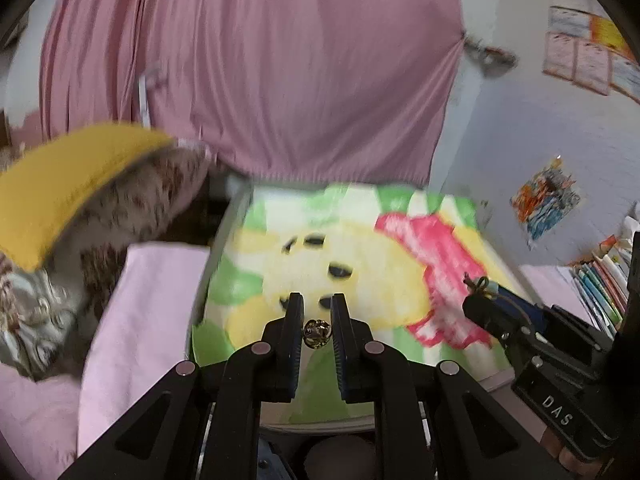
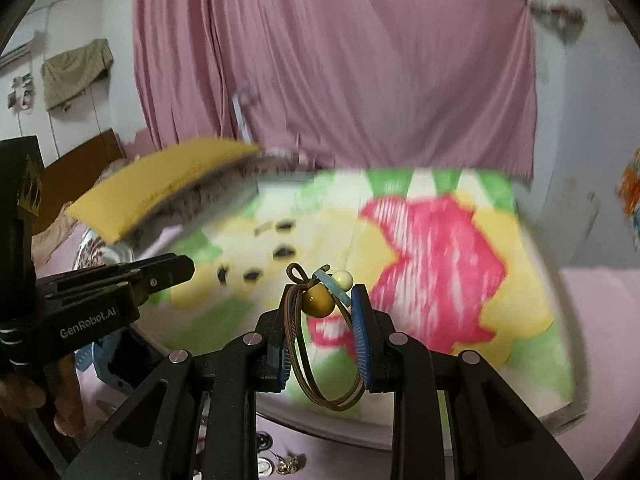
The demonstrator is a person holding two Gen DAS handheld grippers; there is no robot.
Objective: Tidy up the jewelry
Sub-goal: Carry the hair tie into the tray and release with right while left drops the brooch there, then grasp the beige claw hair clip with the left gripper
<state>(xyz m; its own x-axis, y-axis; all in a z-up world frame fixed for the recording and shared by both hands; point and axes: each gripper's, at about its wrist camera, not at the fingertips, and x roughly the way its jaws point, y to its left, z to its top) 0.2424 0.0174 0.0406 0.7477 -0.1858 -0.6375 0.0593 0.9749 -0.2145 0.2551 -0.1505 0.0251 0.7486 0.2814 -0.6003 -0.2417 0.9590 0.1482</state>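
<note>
In the left wrist view my left gripper [image 1: 317, 309] is shut on a small round gold jewelry piece [image 1: 317, 334], which sits pinched between the two pads above a colourful blanket [image 1: 360, 240]. My right gripper [image 2: 325, 300] is shut on a brown hair tie [image 2: 320, 396] with an amber bead [image 2: 318, 303], a pale bead [image 2: 343, 280] and a light blue strip. Its loop hangs below the fingers. Each gripper shows in the other's view: the right gripper [image 1: 486, 312] at right with the hair tie's knot [image 1: 478, 283], the left gripper [image 2: 168, 270] at left. Both views are motion-blurred.
A folded green, yellow and pink blanket [image 2: 440, 240] lies on a pink bedsheet [image 1: 140, 320]. A yellow pillow [image 1: 60, 200] lies at left and a pink curtain [image 1: 260, 60] hangs behind. Books [image 1: 600, 284] stand at right. Small earrings [image 2: 288, 465] lie on the sheet below the right gripper.
</note>
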